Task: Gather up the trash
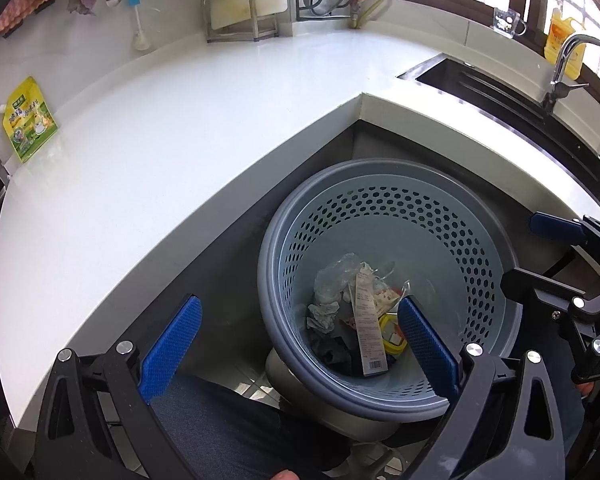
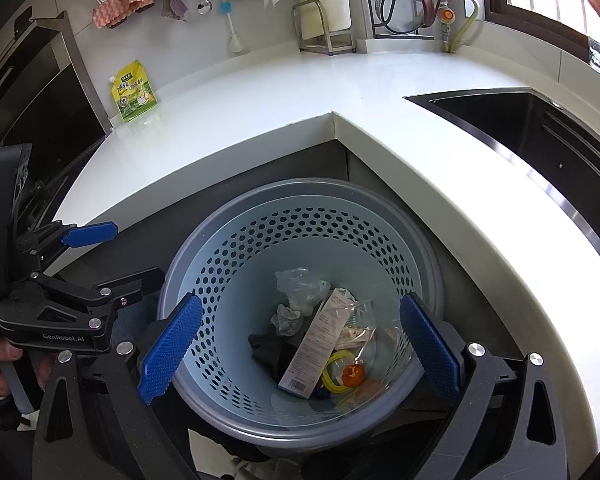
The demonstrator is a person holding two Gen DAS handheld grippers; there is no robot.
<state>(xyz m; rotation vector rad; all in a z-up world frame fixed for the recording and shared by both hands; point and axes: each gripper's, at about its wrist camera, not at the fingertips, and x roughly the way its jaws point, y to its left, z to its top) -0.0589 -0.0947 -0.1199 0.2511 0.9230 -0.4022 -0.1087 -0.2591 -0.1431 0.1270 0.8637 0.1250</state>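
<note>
left gripper [image 1: 298,354] wide open, empty, hung above basket [image 1: 476,208]'s near-left rim | right gripper [image 2: 300,354] wide open, empty, over basket mouth; likely released | trash [image 2: 320,344] lay on basket floor | yellow-green pouch [image 2: 134,92] sat on counter [image 2: 284,92] well behind basket; probably next

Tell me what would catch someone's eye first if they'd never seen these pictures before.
Probably the blue perforated trash basket, tucked on the floor into the inner corner of the white countertop, with wrappers and a long receipt-like slip at its bottom. Both the left gripper and the right gripper hang open above it. A yellow-green pouch leans against the back wall.
</note>
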